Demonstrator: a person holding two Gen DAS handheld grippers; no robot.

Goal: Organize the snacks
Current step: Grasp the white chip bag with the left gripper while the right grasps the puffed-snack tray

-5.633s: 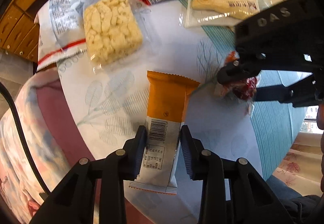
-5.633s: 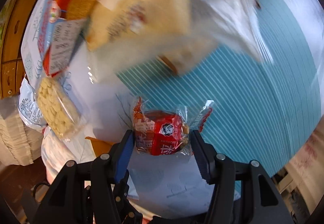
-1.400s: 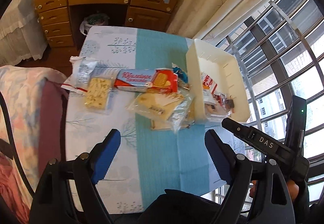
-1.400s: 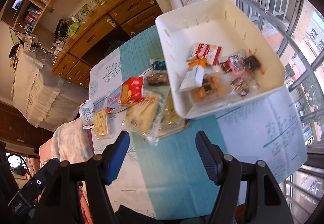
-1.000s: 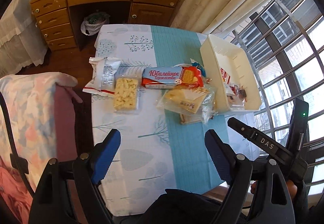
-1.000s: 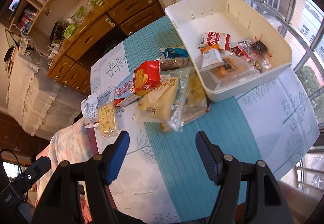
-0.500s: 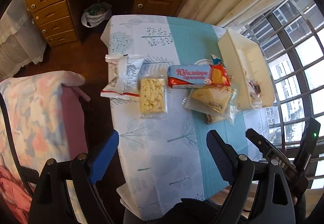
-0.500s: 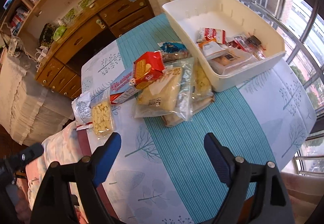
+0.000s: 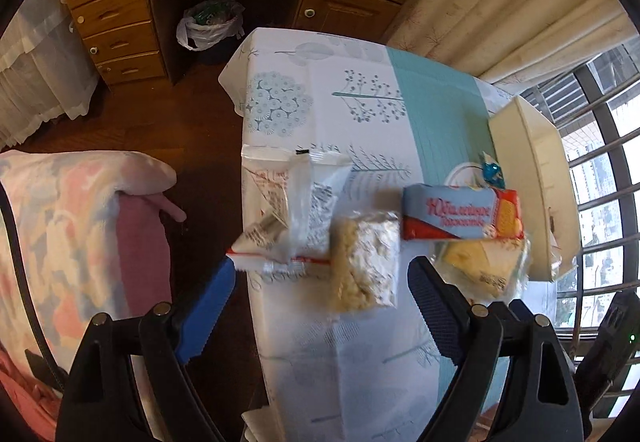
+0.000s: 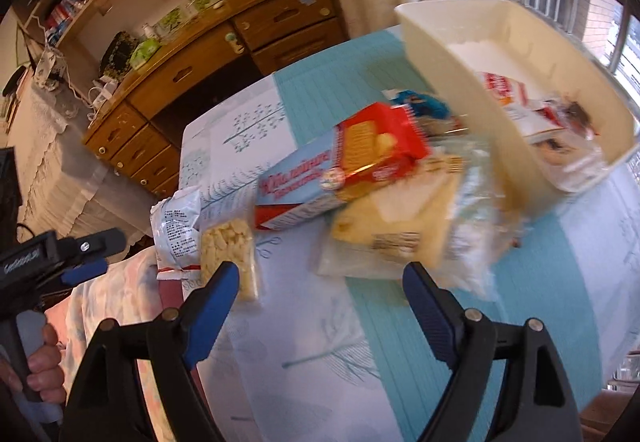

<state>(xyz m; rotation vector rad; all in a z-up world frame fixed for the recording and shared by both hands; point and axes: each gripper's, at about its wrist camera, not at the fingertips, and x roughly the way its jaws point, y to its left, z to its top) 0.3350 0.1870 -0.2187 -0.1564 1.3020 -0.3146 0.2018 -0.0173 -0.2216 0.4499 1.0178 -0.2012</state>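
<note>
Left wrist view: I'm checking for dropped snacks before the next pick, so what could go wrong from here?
The white wrapper overhangs the table edge beside the clear puffed-snack pack; a nudge from the open left gripper could tip it to the floor. The biscuit box leans on the crinkly cracker bags, so pulling a bag may topple it.

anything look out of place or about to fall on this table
Yes: the white foil snack bag hangs past the edge of the table at its left side, partly unsupported. The remaining packets lie loosely overlapped beside the cream plastic bin, none spilled.
</note>
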